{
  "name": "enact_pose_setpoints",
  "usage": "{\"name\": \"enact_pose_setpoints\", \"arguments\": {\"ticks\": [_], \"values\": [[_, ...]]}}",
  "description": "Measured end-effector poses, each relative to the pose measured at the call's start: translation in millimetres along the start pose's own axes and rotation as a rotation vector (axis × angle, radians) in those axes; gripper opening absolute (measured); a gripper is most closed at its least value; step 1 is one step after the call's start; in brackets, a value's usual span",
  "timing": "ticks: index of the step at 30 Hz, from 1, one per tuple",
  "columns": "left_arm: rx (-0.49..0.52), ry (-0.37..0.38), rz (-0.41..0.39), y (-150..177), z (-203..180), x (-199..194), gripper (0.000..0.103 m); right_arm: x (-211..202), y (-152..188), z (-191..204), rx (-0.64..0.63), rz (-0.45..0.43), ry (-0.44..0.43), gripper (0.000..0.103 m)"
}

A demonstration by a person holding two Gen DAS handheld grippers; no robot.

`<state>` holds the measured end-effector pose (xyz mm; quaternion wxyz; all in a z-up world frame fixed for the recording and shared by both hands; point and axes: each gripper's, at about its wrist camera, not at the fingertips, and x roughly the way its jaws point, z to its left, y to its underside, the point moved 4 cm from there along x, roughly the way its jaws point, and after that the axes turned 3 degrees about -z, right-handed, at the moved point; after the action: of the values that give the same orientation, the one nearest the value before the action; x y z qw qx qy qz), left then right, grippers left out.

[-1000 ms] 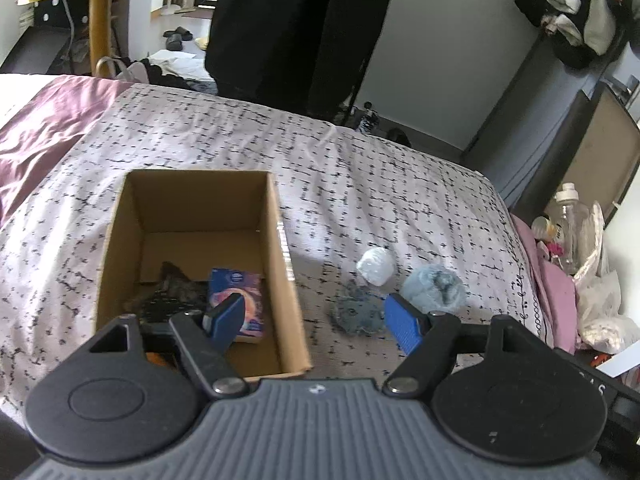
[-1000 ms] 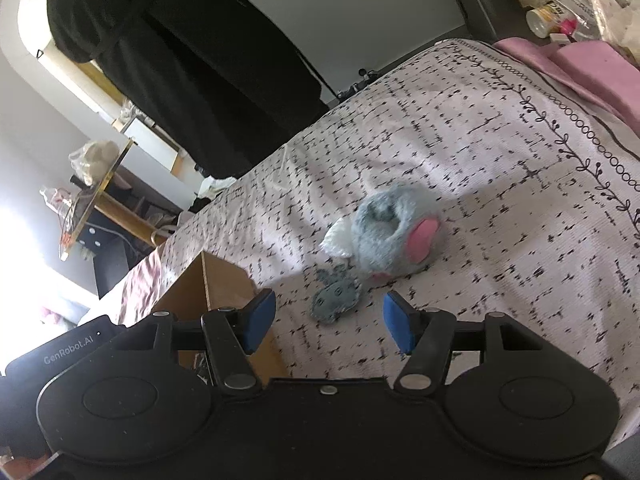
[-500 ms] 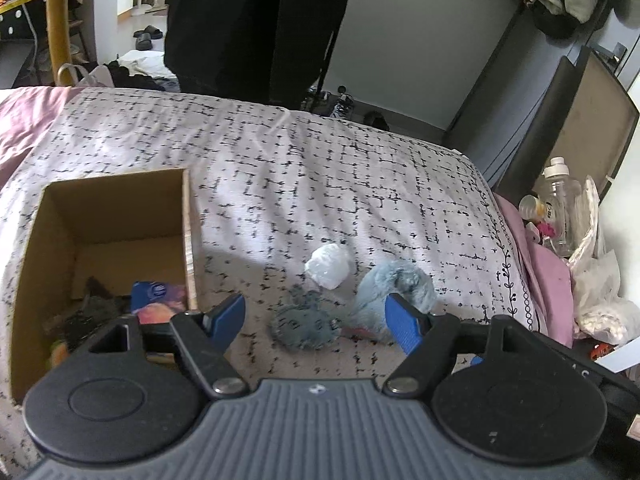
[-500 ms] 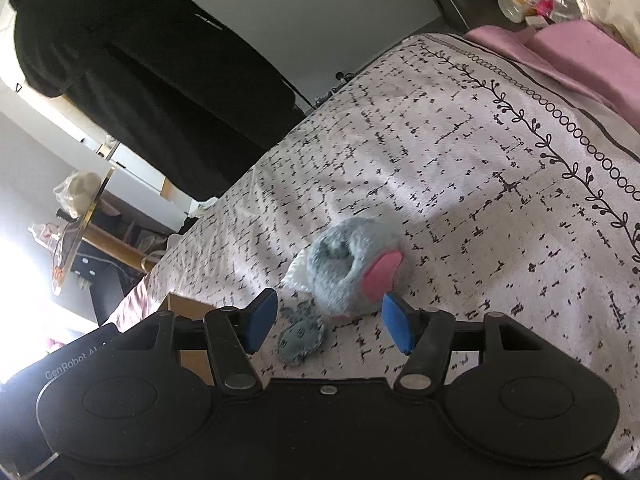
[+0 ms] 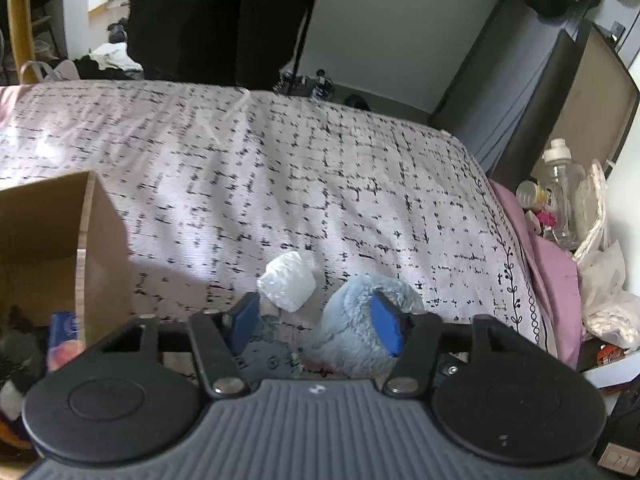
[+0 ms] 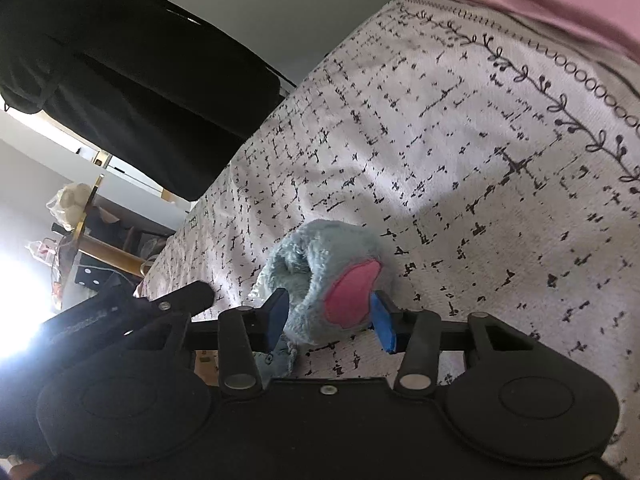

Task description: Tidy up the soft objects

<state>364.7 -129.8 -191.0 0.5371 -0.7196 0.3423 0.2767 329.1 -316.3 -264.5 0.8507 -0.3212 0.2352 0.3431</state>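
Observation:
A fluffy light blue plush [image 6: 320,252] with a pink patch lies on the patterned bedspread [image 5: 320,168]. My right gripper [image 6: 329,318] has come down around it. Its jaws are closing with the plush between the blue pads, and the plush is not visibly squeezed. A small dark grey soft toy [image 5: 268,354] lies just left of the plush, low between the pads of my left gripper [image 5: 316,328]. Those jaws are closing too, and the right pad overlaps the plush [image 5: 360,328] in the picture. Just beyond both sits a white crumpled packet [image 5: 286,286].
An open cardboard box [image 5: 84,248] stands at the left, with a dark soft thing and a blue packet [image 5: 64,336] inside. Bottles [image 5: 560,184] and bags crowd the right bedside. A black garment [image 5: 224,20] hangs beyond the bed's far edge.
Both grippers have sunk toward the soft things. The left one has swung right, away from the box. Both pairs of jaws have narrowed, the right one around the blue plush.

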Motion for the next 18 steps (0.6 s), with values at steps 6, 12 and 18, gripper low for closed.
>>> {"name": "enact_pose_setpoints", "arguments": {"ticks": [6,12,18], "values": [[-0.008,0.019,0.037,1,-4,28,0.041,15,-1,-6,0.009,0.009,-0.010,0.042],[-0.032,0.048,0.062,0,-5,49,0.033,22,-2,-15,0.036,0.010,-0.010,0.032],[-0.034,0.110,0.108,5,-12,56,0.027,24,-1,-17,0.036,0.013,-0.014,0.026]]}}
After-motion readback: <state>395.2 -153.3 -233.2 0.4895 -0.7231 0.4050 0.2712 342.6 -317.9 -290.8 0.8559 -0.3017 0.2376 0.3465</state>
